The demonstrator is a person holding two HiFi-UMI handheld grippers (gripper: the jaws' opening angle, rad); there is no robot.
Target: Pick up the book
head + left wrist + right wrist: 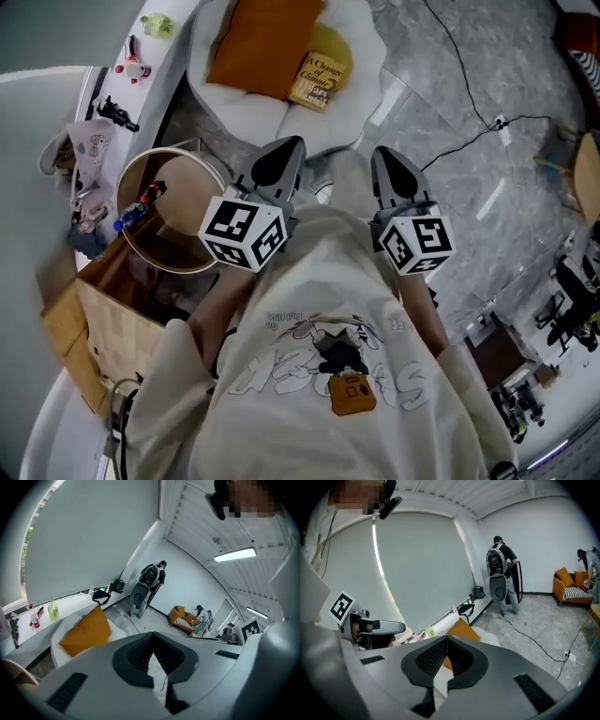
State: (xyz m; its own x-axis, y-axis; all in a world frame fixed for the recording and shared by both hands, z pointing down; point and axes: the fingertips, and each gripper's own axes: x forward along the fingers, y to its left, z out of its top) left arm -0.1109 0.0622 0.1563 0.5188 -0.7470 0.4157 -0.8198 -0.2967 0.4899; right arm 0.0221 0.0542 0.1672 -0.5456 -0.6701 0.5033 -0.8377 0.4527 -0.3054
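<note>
Closest in, the person's cream printed shirt (319, 375) is filling the bottom of the head view, and both tools are poking out just beyond it, side by side and pointing ahead. The left tool (289, 142) is showing its jaws pressed together at the tips with nothing between them; its own view (151, 633) is confirming that. The right tool (385, 153) is doing the same, jaws closed and empty, as its view (446, 638) shows. Neither tool is touching anything.

Down at the left, a cardboard box (103, 319) is standing on the floor (469, 187), and a round wooden hoop (173, 211) is sitting just past it, near the left tool.

Straight ahead of the tools, a white cushioned seat (244, 112) is resting on the grey marbled floor. An orange pillow (262, 42) is lying across the middle of it. The book (319, 77) is lying flat toward the seat's right edge, just beside the pillow's right side and partly on a yellow cushion (339, 52). It is well apart from both tools. In the two tool views the pillow is showing above the jaws, but the book is not.

Left of the seat, a white sill (141, 89) is carrying small toys and a green bottle (157, 25). A black cable (459, 56) is trailing over the floor at right.

Far across the room, a person wearing a backpack (501, 569) is standing by the wall, and an orange sofa (569, 588) is sitting off to the right.
</note>
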